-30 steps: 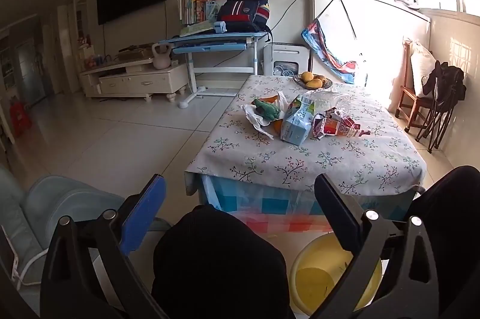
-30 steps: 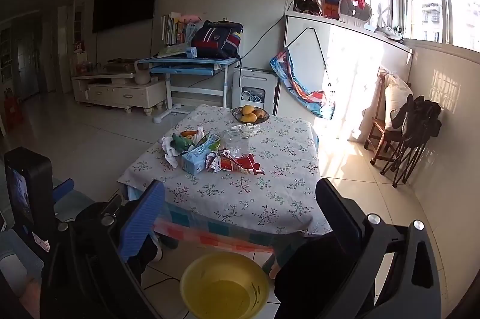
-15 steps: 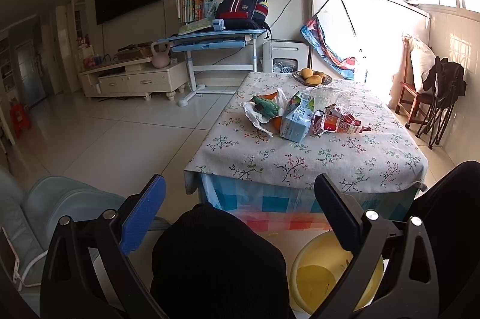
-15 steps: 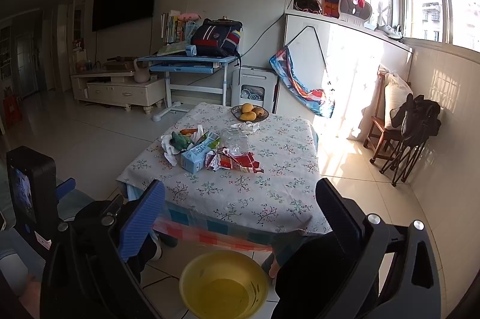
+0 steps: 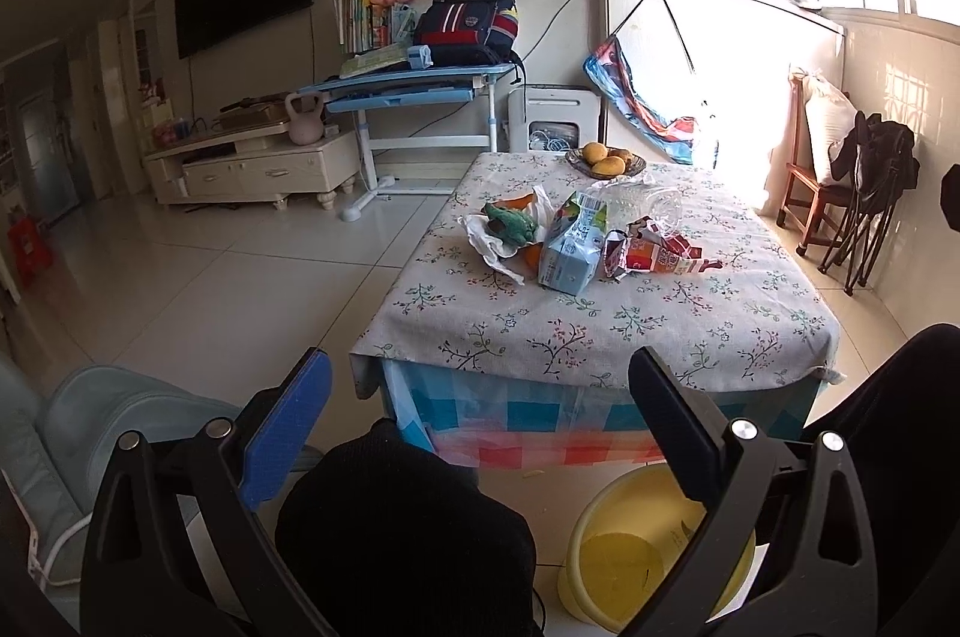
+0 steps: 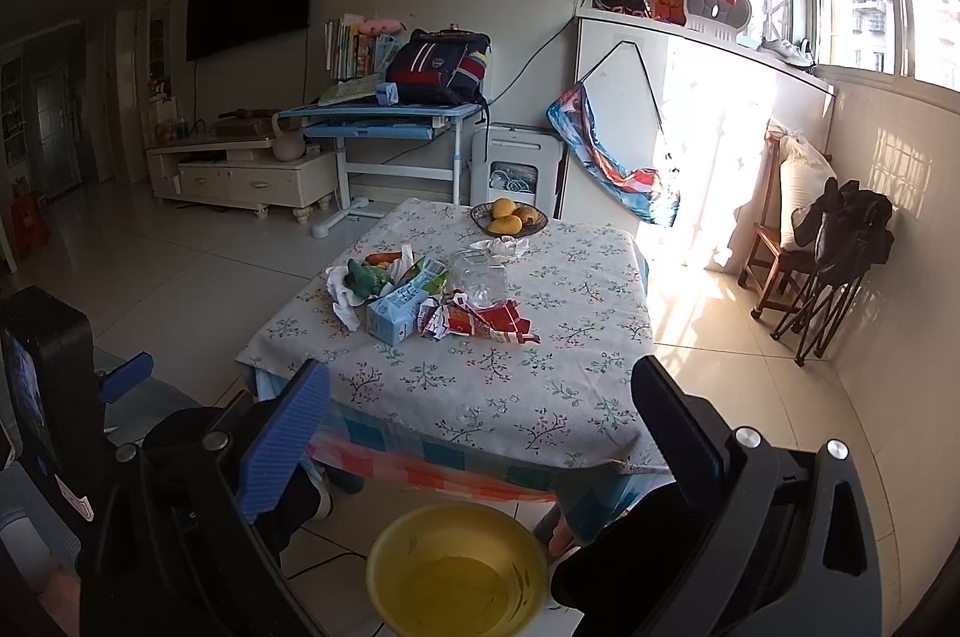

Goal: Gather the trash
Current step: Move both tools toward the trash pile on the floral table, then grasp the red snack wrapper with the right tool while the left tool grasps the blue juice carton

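Observation:
A heap of trash lies mid-table on the floral cloth: a light blue carton (image 5: 570,247) (image 6: 402,310), a torn red wrapper (image 5: 657,253) (image 6: 480,322), a crumpled clear bottle (image 5: 636,202) (image 6: 480,280) and white paper with a green lump (image 5: 507,226) (image 6: 363,280). A yellow basin (image 5: 636,559) (image 6: 459,574) sits on the floor in front of the table. My left gripper (image 5: 480,421) and right gripper (image 6: 480,427) both hang open and hold nothing, well short of the table's near edge, above the person's dark-clad knees.
A low table (image 5: 600,337) (image 6: 480,397) carries a dish of yellow fruit (image 5: 606,157) (image 6: 509,217) at its far end. A folding chair with dark clothes (image 6: 834,253) stands right. A blue desk (image 5: 414,82) and TV cabinet (image 5: 252,163) line the far wall; a pale sofa (image 5: 90,427) is at left.
Both views have shifted slightly, the table sitting a little higher and nearer in frame. Both grippers stay open; nothing on the table has moved.

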### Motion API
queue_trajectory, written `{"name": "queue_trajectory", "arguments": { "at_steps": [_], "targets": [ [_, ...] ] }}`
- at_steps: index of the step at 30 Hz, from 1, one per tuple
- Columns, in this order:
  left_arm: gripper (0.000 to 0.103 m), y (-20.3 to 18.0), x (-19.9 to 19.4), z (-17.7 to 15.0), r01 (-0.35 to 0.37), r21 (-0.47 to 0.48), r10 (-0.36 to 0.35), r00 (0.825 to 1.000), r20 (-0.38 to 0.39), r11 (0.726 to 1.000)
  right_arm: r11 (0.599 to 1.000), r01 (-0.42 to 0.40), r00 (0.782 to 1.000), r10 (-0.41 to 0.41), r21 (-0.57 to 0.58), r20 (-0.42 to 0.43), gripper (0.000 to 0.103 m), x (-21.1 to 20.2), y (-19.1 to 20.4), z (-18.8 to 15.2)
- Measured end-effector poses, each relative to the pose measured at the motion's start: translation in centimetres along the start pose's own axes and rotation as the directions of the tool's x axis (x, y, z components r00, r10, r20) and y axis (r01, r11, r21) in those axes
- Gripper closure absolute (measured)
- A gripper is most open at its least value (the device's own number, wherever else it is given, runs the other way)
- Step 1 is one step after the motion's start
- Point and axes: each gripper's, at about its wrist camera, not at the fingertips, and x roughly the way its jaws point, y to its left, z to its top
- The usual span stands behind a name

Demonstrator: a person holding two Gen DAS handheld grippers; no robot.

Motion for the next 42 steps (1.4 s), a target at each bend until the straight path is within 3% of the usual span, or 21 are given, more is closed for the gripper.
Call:
{"name": "queue_trajectory", "arguments": {
  "at_steps": [14,25,33,42],
  "targets": [
    [0.007,-0.4,3.6,3.8,0.017,-0.023,-0.017,1.000,-0.004,1.000,1.000,-0.012,0.998,0.012,0.001,-0.066,0.006,4.4,-0.3,0.6],
    [0.007,-0.3,8.6,6.1,-0.004,-0.049,0.002,1.000,-0.027,0.999,0.999,-0.049,0.997,0.048,-0.018,-0.059,0.006,8.2,-0.4,1.8],
    [0.007,-0.8,12.7,7.5,-0.034,-0.070,0.029,0.997,-0.067,0.997,0.996,-0.082,0.994,0.081,-0.020,-0.076,0.006,12.4,-1.7,2.2],
    [0.007,-2.4,16.7,7.7,-0.028,-0.029,0.025,0.992,-0.126,0.999,0.995,-0.102,0.982,0.102,0.008,-0.157,0.006,16.8,-3.7,2.1]
  ]
}}
